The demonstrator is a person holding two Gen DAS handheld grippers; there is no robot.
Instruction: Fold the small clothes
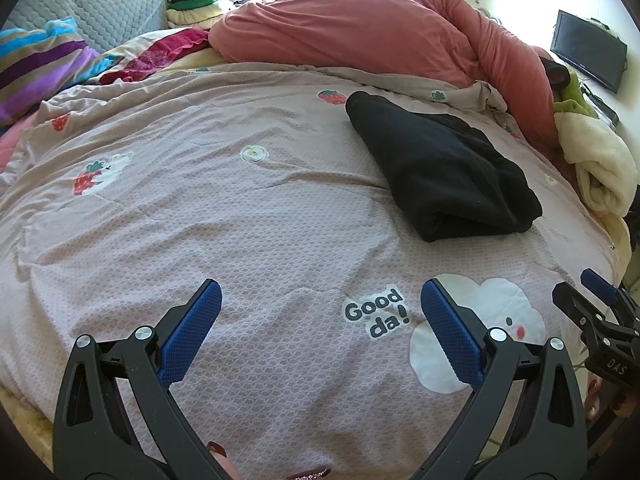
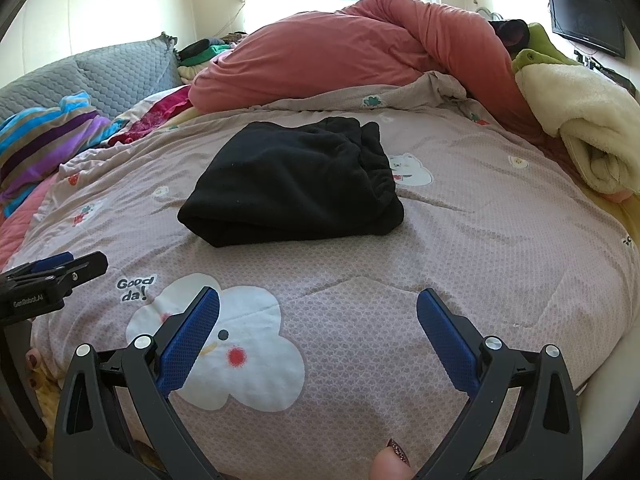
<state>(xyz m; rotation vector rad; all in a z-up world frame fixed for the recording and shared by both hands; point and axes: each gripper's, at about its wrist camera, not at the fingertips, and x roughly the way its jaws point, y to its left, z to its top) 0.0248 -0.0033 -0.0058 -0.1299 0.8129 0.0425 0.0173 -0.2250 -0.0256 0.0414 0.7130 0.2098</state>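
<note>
A black garment lies folded into a thick bundle on the pinkish printed quilt; it also shows in the right wrist view, ahead of centre. My left gripper is open and empty, hovering over the quilt near its front edge, well short and left of the garment. My right gripper is open and empty, over the white cloud print, short of the garment. Each gripper shows at the edge of the other's view: the right one, the left one.
A bunched salmon duvet lies across the back of the bed. A striped blanket and grey quilted pillows are at the back left. A cream fleece blanket is on the right. A wall TV hangs beyond.
</note>
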